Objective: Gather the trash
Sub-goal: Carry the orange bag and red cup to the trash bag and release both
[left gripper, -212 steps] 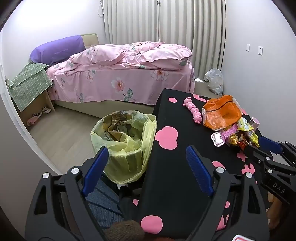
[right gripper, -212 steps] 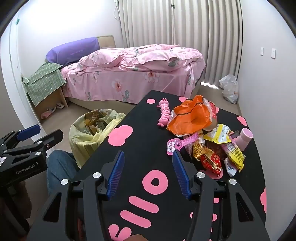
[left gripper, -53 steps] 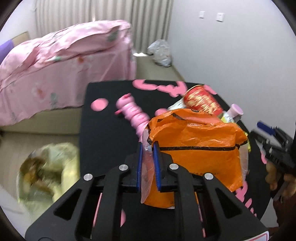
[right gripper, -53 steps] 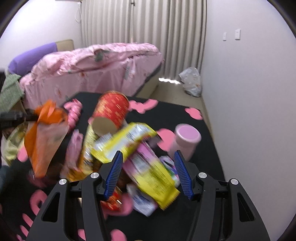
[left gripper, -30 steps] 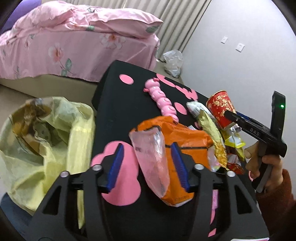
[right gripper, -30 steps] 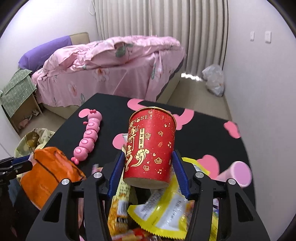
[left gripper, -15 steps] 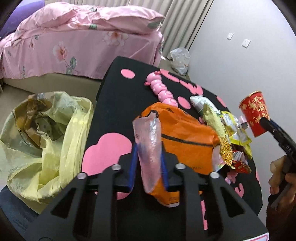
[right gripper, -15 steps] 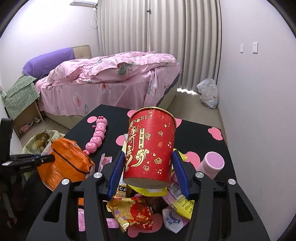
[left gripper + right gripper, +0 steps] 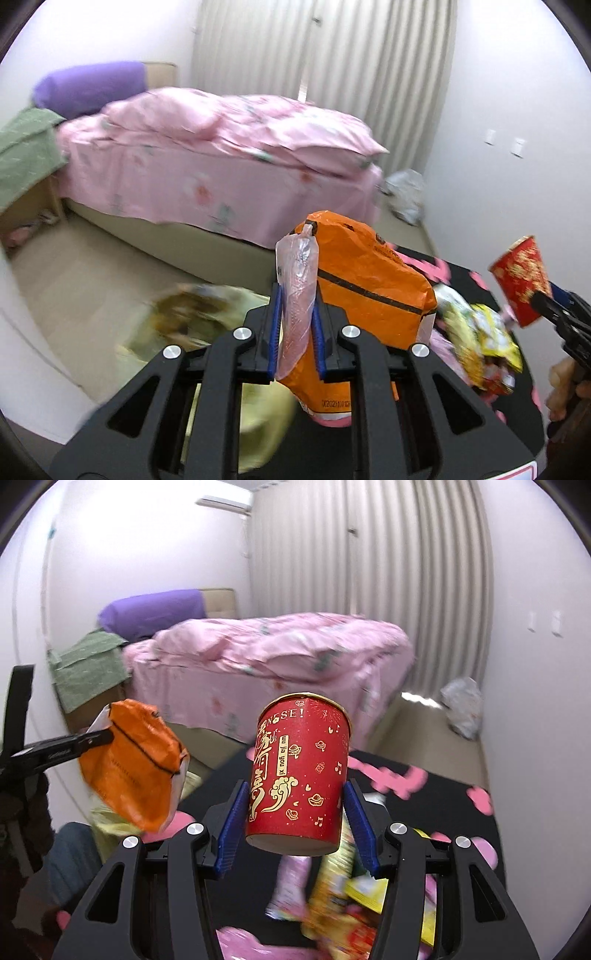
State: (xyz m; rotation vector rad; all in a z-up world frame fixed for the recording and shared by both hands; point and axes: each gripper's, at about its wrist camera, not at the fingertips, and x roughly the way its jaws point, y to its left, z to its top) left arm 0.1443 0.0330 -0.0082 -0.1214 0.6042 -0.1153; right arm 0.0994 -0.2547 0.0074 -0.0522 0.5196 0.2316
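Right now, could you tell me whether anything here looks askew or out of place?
Yes: the red paper cup sits tilted in the right tongs, and loose snack wrappers lie heaped on the black table.

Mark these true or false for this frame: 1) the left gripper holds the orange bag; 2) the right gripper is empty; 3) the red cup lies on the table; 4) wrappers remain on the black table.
1) True: the left gripper pinches the orange bag by its clear edge.
2) False: the right gripper clamps the red cup.
3) False: the cup is held in the air.
4) True: wrappers remain on the black table.
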